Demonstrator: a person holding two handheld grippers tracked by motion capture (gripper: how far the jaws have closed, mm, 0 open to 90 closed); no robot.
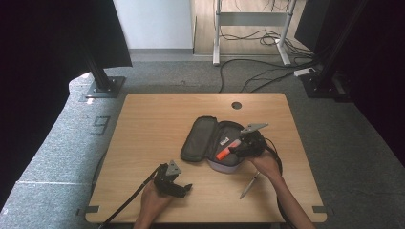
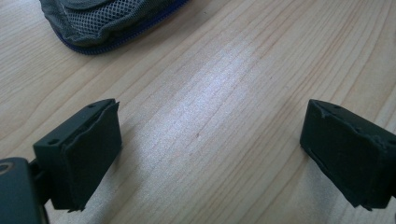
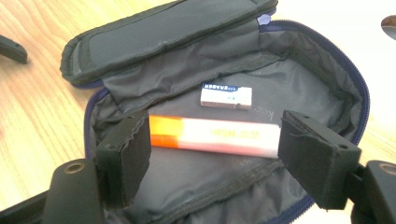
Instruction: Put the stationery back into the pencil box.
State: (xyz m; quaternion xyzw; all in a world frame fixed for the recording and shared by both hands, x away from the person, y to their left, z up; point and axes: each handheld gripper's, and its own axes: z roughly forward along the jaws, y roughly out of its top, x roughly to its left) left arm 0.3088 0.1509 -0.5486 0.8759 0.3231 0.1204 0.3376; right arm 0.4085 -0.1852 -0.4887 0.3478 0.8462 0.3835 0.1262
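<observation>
Right gripper [image 3: 215, 149]: jaws apart, orange highlighter [image 3: 212, 135] lying loose between them, eraser [image 3: 226, 96] just beyond, inside pencil case [image 3: 327, 84]. Left gripper [image 2: 210, 154]: open, empty.

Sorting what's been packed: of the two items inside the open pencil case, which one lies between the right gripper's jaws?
The orange-ended highlighter, long and lying crosswise between the open right gripper. The small white eraser lies beyond it, deeper in the pencil case.

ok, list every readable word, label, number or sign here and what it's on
"ERASER": upside down on the blue band of the small white eraser inside the open grey fabric pencil case.
Faint print along the orange-and-white marker in the case: blurred, unreadable.
White label on the case lining in the high view: too small to read.
"9"-like marking on the grey carpet left of the wooden table.
</observation>
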